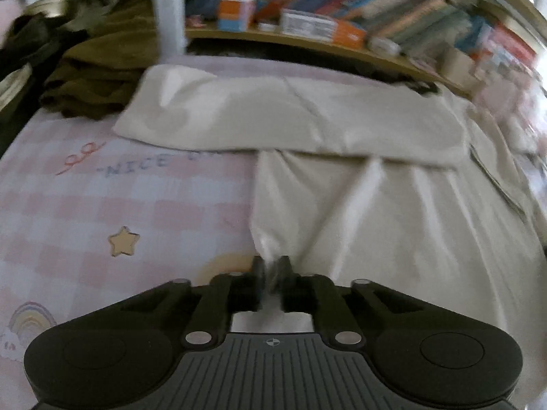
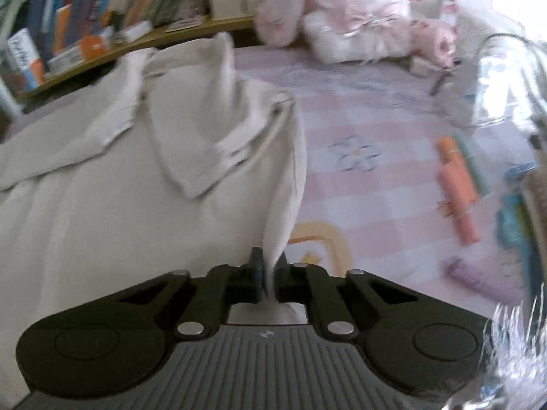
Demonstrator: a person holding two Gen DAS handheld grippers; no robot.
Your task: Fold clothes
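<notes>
Left wrist: left hand-held gripper [image 1: 271, 263] pinching cream shirt [image 1: 376, 205] edge; right hand-held gripper [image 2: 270, 256] likewise.

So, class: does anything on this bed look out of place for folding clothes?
Yes. Loose orange tubes and a lilac one lie scattered on the sheet right of the shirt. A brown garment is heaped, unfolded, at the far left.

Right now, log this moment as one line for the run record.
task: fold clothes | left gripper: shut on cream shirt corner | right gripper: shut on shirt edge | surface: pink checked bedsheet | fold: unfinished
</notes>
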